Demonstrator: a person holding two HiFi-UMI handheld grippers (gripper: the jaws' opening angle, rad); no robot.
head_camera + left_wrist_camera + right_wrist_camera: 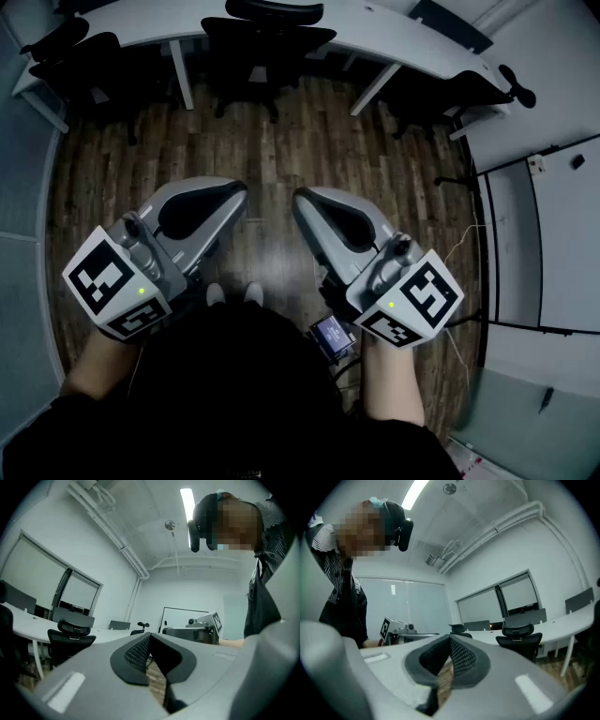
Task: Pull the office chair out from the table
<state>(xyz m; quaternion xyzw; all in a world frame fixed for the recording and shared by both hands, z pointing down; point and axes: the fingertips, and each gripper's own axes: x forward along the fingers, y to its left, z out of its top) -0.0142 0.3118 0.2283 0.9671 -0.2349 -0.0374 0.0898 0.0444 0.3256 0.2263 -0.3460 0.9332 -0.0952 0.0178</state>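
Observation:
A black office chair [267,42] stands tucked under the curved white table [375,42] at the far end of the wood floor. It also shows in the left gripper view as the chair [70,637] and in the right gripper view as the chair [520,641], both times small and distant. My left gripper [242,195] and right gripper [298,199] are held level and side by side close to my body, well short of the chair. The left gripper [150,639] is shut with nothing in it, and so is the right gripper [450,641].
More black chairs sit under the table at the left [80,56] and the right [422,89]. White panels [544,234] line the right wall, with thin cables on the floor beside them. A small device [333,336] hangs by my right forearm.

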